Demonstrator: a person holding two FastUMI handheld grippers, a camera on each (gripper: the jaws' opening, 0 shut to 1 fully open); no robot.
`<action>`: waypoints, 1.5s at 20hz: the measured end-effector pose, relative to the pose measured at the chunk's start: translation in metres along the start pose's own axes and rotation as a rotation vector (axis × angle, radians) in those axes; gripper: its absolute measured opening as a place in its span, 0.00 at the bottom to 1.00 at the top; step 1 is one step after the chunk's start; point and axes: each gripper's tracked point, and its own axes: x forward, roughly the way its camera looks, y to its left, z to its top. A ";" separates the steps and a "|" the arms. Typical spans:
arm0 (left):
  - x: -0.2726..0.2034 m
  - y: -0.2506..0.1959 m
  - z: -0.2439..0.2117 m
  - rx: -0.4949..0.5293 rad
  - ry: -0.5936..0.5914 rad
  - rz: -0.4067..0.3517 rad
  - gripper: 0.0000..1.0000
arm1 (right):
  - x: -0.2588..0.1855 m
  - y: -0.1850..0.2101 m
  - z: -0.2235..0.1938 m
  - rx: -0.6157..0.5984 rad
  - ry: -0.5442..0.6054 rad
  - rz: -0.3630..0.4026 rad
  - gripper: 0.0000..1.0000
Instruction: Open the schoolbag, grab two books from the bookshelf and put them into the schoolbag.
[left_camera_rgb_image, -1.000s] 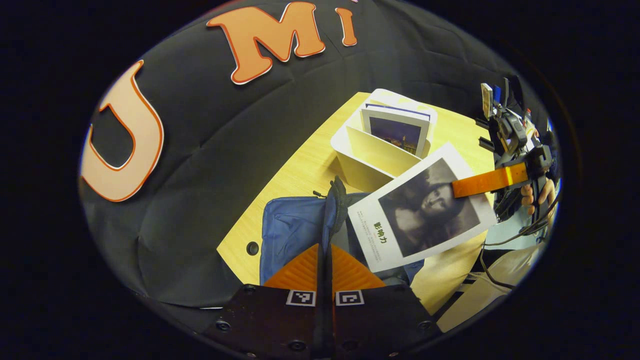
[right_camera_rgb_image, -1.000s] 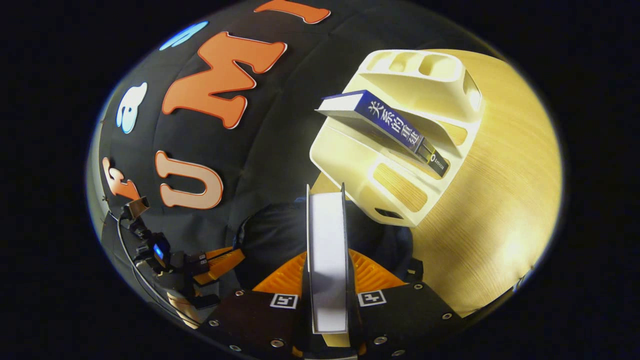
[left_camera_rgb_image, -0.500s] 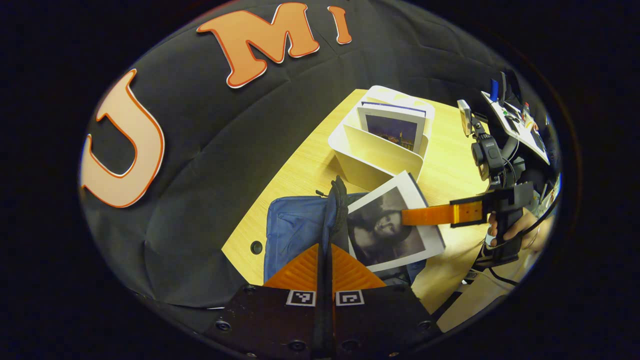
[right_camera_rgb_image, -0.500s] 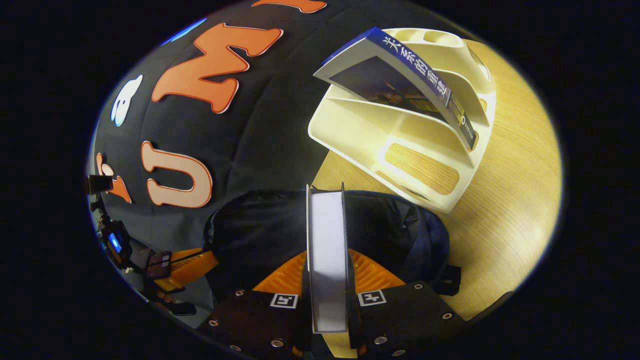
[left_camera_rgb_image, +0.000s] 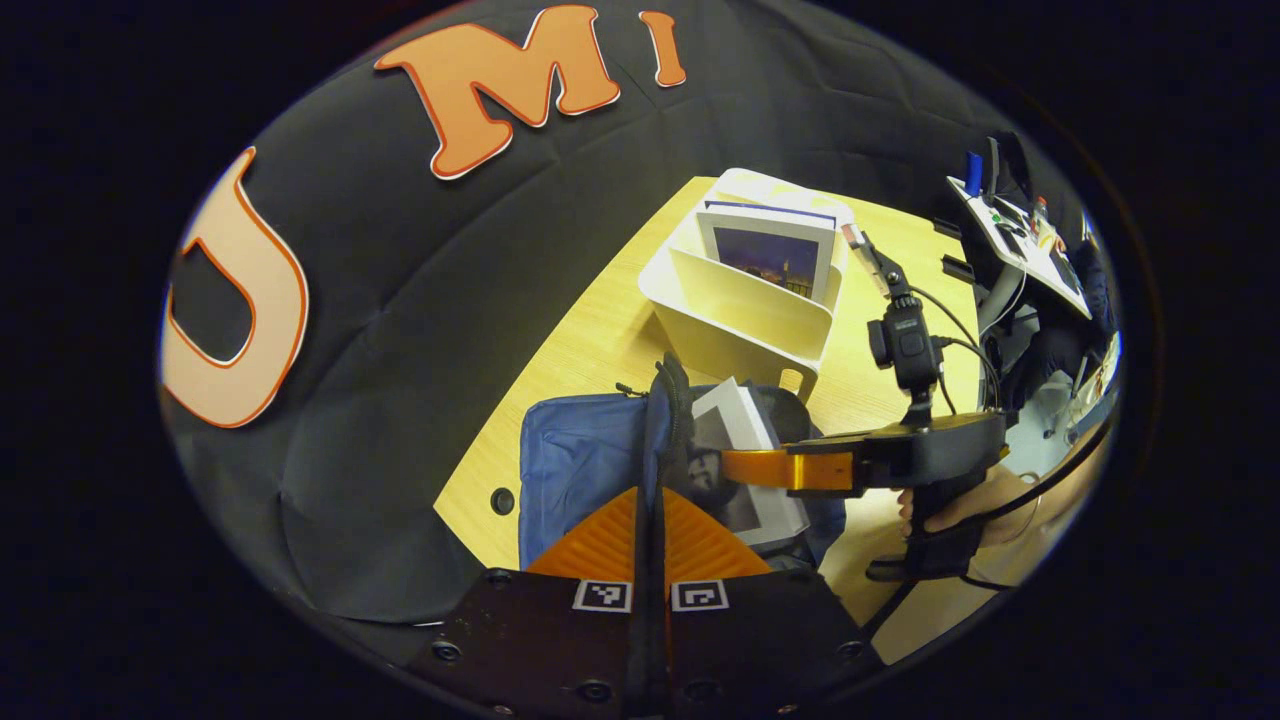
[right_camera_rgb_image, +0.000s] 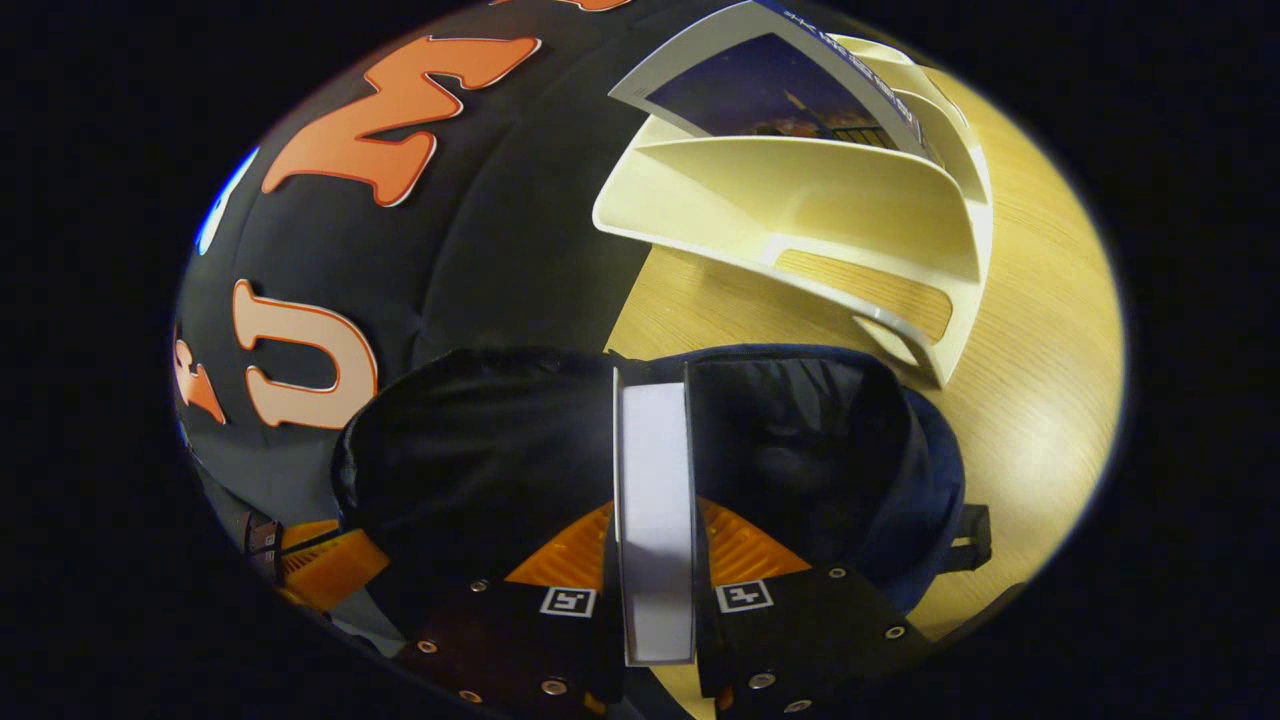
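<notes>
Right hand-held gripper (right_camera_rgb_image: 655, 520) clamps book (right_camera_rgb_image: 655, 470); schoolbag (right_camera_rgb_image: 900, 470) mouth gaping.

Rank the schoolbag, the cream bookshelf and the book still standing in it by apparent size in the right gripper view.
1. Schoolbag, nearest the camera, so nearness inflates it.
2. Bookshelf, farther back.
3. Standing book, smallest, though cut off at the view's edge.

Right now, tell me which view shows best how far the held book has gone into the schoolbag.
The left gripper view: it shows the book from the side, lower part inside the schoolbag, clamped by the right gripper. The right gripper view shows just its page edge over the dark opening.
</notes>
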 end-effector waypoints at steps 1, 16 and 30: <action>0.000 -0.001 0.001 -0.008 -0.002 -0.006 0.01 | 0.003 0.002 -0.002 0.000 0.005 -0.013 0.29; 0.000 -0.001 -0.007 -0.003 0.012 -0.008 0.01 | -0.002 -0.014 -0.028 -0.126 0.177 -0.135 0.85; 0.002 -0.010 -0.010 -0.049 -0.017 -0.035 0.00 | -0.086 -0.054 0.046 -0.163 0.091 -0.167 0.97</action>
